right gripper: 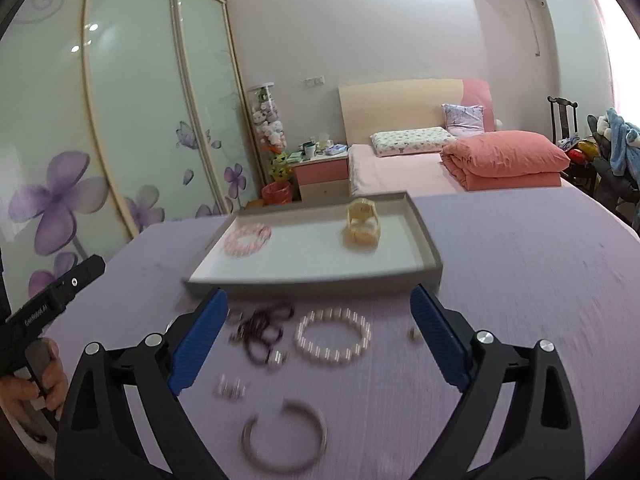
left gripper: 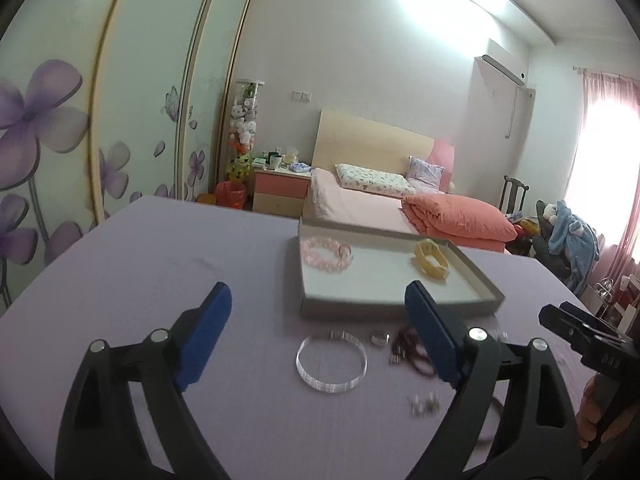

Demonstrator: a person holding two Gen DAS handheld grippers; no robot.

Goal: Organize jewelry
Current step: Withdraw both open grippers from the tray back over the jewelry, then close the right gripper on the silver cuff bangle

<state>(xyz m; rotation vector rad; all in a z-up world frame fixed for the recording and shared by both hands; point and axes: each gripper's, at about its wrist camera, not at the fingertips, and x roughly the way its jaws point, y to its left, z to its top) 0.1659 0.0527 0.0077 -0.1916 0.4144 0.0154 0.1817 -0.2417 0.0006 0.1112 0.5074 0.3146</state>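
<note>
A grey tray (left gripper: 478, 274) (right gripper: 426, 232) on the purple table holds a pink bead bracelet (left gripper: 326, 255) (right gripper: 247, 239) and a yellow bracelet (left gripper: 430, 262) (right gripper: 361, 223). In front of it lie a clear bangle (left gripper: 331, 363), a dark red bead string (left gripper: 406, 344) (right gripper: 264, 330), a white pearl bracelet (right gripper: 333, 338), a silver open bangle (right gripper: 284, 436), and small silver pieces (left gripper: 424, 404) (right gripper: 230, 388). My left gripper (left gripper: 318, 318) is open and empty above the clear bangle. My right gripper (right gripper: 319, 320) is open and empty above the pearl bracelet.
The purple table (left gripper: 160, 280) (right gripper: 520, 260) stands in a bedroom. Behind it are a bed with an orange quilt (left gripper: 456, 216), a nightstand (right gripper: 320, 172) and a flowered wardrobe (right gripper: 100, 140). The other gripper's body shows at the right edge (left gripper: 592, 336) and the left edge (right gripper: 48, 308).
</note>
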